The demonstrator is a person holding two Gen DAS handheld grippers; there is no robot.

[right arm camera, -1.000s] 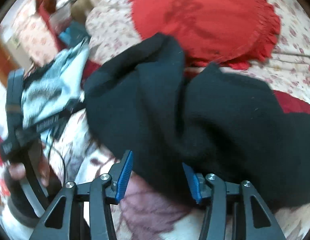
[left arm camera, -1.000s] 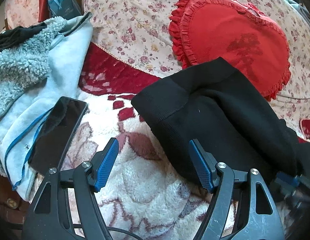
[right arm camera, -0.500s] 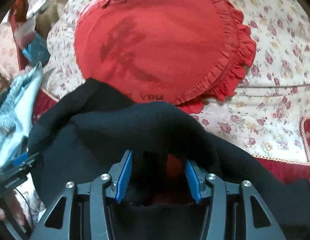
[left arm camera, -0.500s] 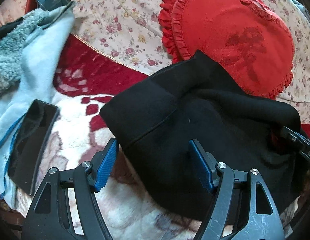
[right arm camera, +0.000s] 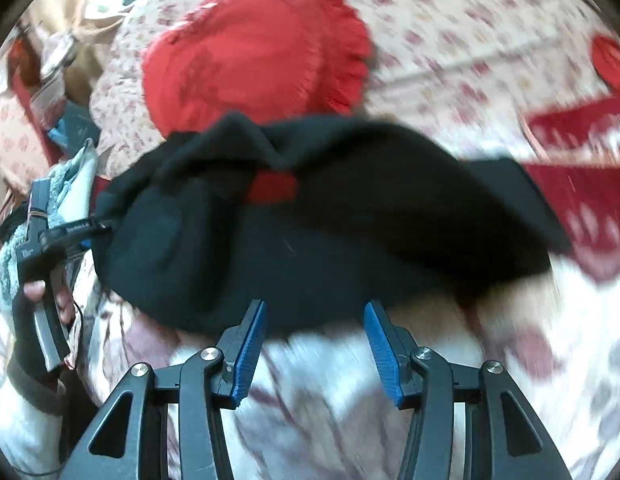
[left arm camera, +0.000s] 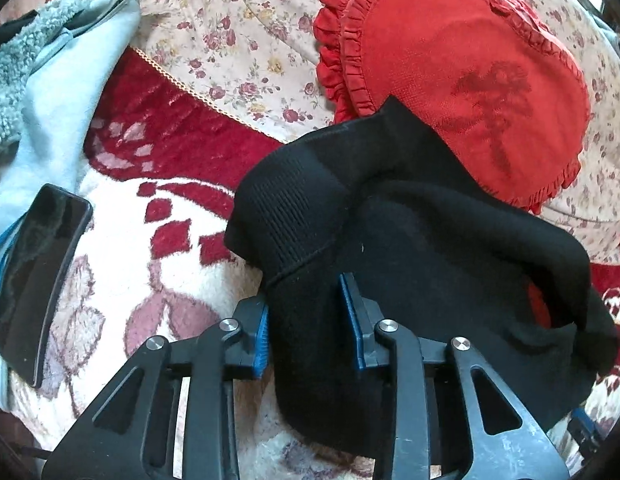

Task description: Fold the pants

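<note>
Left gripper jaws clamped on black pants bunched on the bed blanket at 6 o'clock of the red heart pillow, probably anchoring the fold; right gripper jaws open, empty.

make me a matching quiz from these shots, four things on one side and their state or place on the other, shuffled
1. left hand-held gripper
2. right hand-held gripper
3. phone
4. heart cushion

a. lies on the pale blue garment
b. open, nothing between its fingers
c. behind the black pants
d. shut on the black pants

Pairs: 1-d, 2-b, 3-a, 4-c
</note>
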